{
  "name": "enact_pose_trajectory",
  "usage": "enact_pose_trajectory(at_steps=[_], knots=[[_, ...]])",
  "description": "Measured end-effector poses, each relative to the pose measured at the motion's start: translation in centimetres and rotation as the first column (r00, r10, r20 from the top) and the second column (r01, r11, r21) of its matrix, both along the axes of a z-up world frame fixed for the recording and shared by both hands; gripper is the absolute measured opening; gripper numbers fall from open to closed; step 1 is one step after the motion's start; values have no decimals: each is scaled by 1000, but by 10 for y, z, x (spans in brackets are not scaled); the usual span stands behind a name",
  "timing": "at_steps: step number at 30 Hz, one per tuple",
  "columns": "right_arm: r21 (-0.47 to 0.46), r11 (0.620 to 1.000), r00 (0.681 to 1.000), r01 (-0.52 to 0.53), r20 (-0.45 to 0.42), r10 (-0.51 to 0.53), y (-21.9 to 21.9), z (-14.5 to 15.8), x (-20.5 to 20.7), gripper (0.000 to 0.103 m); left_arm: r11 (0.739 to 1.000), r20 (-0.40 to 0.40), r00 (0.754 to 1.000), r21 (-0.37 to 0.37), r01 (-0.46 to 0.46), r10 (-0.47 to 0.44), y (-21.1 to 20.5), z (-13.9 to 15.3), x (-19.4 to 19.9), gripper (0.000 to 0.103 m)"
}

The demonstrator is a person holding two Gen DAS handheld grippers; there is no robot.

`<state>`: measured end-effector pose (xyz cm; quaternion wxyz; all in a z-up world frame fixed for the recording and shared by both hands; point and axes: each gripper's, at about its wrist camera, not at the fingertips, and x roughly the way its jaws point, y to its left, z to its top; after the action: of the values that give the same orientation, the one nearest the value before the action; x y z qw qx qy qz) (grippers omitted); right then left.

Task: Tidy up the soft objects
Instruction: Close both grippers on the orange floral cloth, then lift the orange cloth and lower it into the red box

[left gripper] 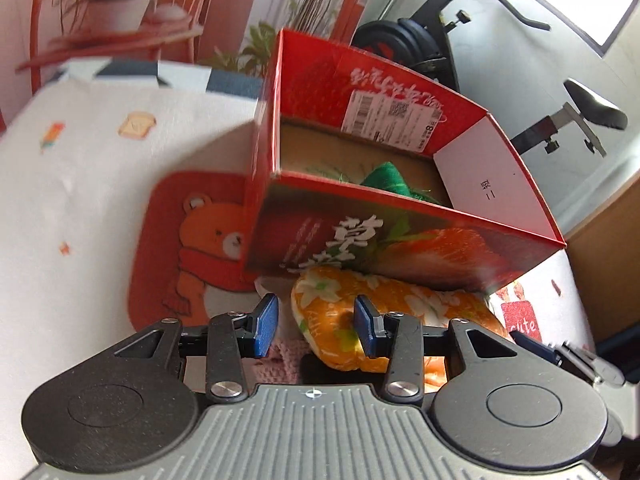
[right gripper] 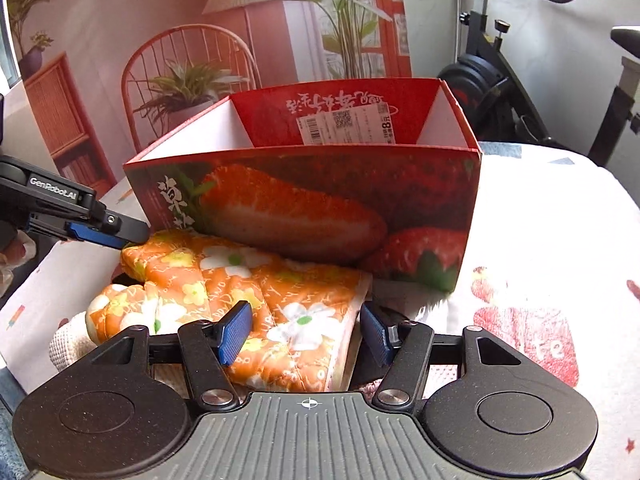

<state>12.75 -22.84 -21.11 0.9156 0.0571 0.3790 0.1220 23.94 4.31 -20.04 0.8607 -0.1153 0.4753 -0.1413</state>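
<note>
Orange floral cloth [right gripper: 280, 300] lies bunched against red strawberry box [right gripper: 304, 208] front. Left tool [left gripper: 316, 330] and right tool [right gripper: 306, 334] both part-open, straddling cloth; grip unclear.

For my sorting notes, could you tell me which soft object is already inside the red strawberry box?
The green fabric piece; the orange flowered cushion lies outside, against the box's front.
</note>
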Motion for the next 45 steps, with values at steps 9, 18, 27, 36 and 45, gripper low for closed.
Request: enact_pose_trajectory(at_steps=[9,18,27,36,45], knots=[[49,999,999,16,-29,-14,-10,-6,3,61,999,-33,999,-52,-11,9,-9,-15,-2,46],[83,996,998,11,-68,-6,-13,-8,11,61,997,34,998,54,59,-61,-24,-15,-17,27],[23,1000,1000,-10,-9,11,-4,15,14,11,980,133,983,168,105,-128,-38,8,-24,17],[63,998,999,-7,37,4,-7,37,9,10,987,188,977,141,76,-102,-38,26,-33,15],[76,997,994,-10,110,1,-6,65,-3,10,992,266,961,117,38,-68,-32,49,-48,15]])
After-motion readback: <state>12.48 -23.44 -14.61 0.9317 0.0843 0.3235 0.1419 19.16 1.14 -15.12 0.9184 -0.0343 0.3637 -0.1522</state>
